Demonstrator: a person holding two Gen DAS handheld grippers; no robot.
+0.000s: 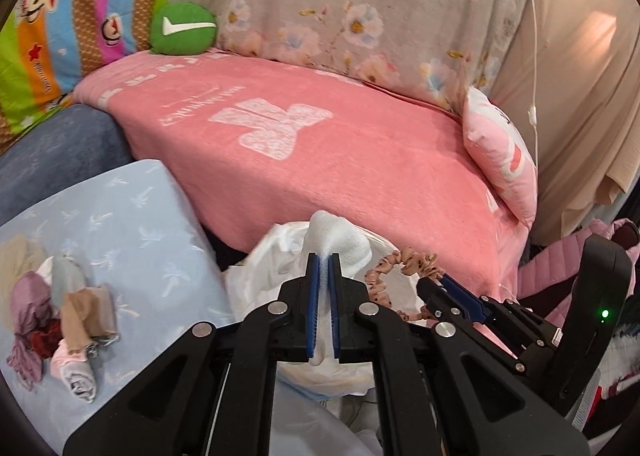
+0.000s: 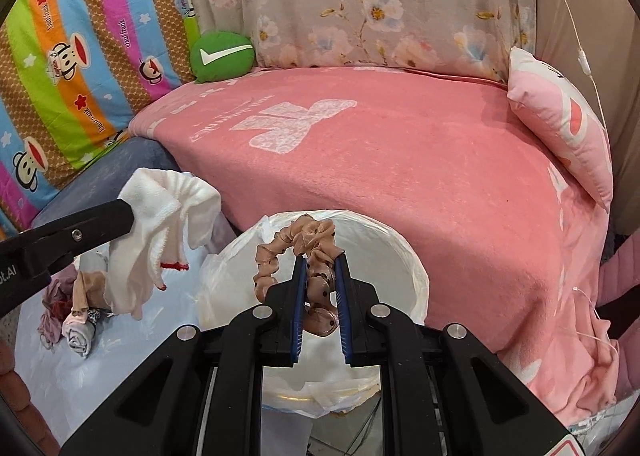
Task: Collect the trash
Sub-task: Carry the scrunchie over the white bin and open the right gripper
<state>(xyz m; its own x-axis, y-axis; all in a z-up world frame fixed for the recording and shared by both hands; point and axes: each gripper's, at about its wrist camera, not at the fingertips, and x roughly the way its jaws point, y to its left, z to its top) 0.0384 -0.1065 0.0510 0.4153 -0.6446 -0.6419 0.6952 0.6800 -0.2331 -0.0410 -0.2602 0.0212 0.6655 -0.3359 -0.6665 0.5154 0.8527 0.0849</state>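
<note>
My left gripper (image 1: 324,260) is shut on a white cloth (image 1: 340,240), held just left of a bin lined with a white bag (image 2: 404,256). In the right wrist view the cloth (image 2: 160,224) hangs from the left gripper's fingers (image 2: 100,222), with a red mark at its lower edge. My right gripper (image 2: 320,262) is shut on a beige dotted scrunchie (image 2: 292,244), held over the bin's opening. The scrunchie (image 1: 400,262) and right gripper (image 1: 436,284) also show in the left wrist view.
A pile of small crumpled cloths (image 1: 60,320) lies on a light blue surface (image 1: 140,236) at left. A pink blanket (image 2: 400,160) covers the seat behind the bin, with a green round cushion (image 2: 222,55) and a pink pillow (image 2: 560,124).
</note>
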